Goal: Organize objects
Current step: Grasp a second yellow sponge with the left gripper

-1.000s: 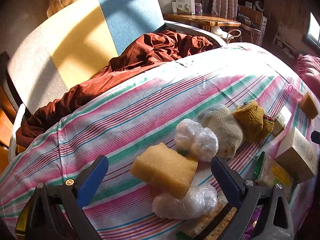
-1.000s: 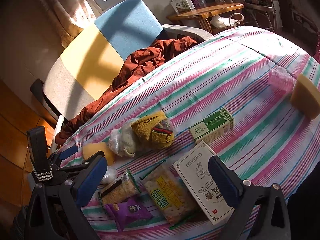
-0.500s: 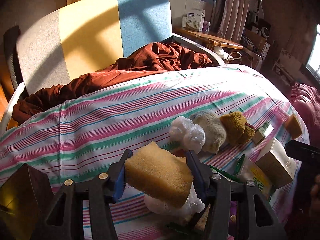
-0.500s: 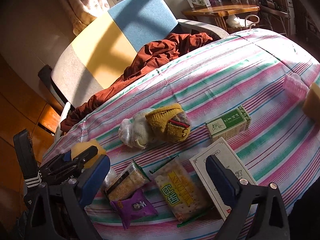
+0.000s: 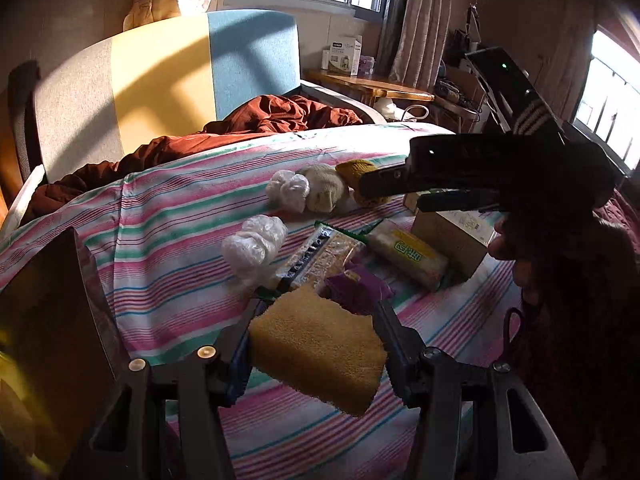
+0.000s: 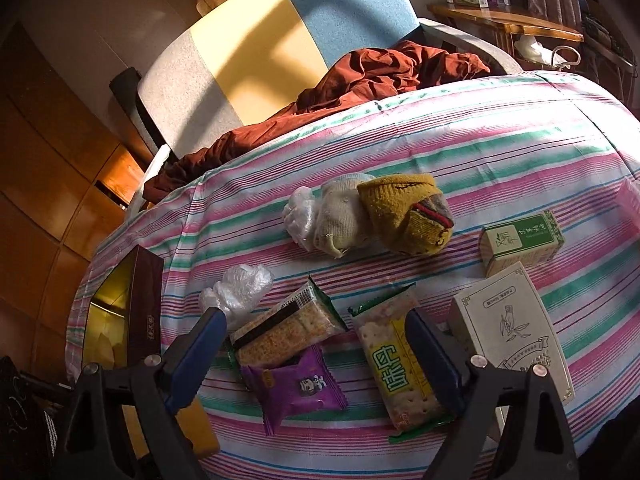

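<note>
My left gripper [image 5: 314, 344] is shut on a yellow sponge [image 5: 316, 348] and holds it above the striped tablecloth [image 5: 168, 240], near the front edge. A dark open box [image 5: 52, 320] with a gold lining stands at the left; it also shows in the right wrist view [image 6: 120, 312]. My right gripper [image 6: 316, 344] is open and empty above the snack packets: a cracker pack [image 6: 284, 332], a purple packet [image 6: 298, 388] and a yellow-label cracker pack [image 6: 396, 364]. The right gripper also shows in the left wrist view [image 5: 460, 184] as a dark shape at the right.
Two clear plastic-bag balls [image 6: 238, 288] [image 6: 300, 216], a cream sock [image 6: 340, 216] and a mustard sock [image 6: 404, 212] lie mid-table. A green box [image 6: 520, 242] and a white box [image 6: 512, 328] lie at the right. A chair with brown cloth [image 6: 360, 76] stands behind.
My left gripper closed on the yellow sponge, lifted it off the plastic bag and drew back toward the front left. The right gripper moved in over the snack packets, still open.
</note>
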Demonstrator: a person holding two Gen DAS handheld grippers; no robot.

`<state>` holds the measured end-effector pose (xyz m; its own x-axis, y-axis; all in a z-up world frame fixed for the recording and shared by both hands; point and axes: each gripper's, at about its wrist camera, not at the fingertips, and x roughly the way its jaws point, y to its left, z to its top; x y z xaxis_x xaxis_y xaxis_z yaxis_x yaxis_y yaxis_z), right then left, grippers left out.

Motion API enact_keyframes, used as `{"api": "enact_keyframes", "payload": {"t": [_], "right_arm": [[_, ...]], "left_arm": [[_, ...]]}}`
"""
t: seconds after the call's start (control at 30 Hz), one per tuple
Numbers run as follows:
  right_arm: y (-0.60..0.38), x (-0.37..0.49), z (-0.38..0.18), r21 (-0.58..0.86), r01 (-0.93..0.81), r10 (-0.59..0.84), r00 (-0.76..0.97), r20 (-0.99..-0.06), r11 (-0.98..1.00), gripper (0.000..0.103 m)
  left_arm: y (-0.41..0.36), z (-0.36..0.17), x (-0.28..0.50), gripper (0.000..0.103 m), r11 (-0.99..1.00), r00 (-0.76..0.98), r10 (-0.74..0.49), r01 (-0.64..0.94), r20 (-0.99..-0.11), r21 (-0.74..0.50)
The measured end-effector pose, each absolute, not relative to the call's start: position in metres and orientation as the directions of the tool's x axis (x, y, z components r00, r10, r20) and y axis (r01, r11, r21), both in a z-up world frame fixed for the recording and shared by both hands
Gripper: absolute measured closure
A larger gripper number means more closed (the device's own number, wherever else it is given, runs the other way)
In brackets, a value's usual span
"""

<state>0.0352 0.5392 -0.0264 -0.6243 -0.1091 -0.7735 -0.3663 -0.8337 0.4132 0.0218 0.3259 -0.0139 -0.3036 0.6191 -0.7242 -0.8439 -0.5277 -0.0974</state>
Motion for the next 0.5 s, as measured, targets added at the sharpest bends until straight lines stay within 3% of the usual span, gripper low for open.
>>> {"api": "enact_keyframes", "payload": {"t": [0.33,0.5], "right_arm": [[0.502,0.012,-0.053,0.353,-0.256,-0.204,-0.468,-0.86,-0.9,0.016],[0.494,0.005,-0.068,0.313,-0.247,-0.201,-0.392,-0.898,-0.917,0.016]], "left_arm": [[0.301,-0.062,0.051,0.042,-0.52,-0.267,0.63,-0.842,-0.73,-0.141],[0.294,-0.073,0.045,0.029,-0.53,-0.226,0.635,-0.823,-0.738,-0.204]]}}
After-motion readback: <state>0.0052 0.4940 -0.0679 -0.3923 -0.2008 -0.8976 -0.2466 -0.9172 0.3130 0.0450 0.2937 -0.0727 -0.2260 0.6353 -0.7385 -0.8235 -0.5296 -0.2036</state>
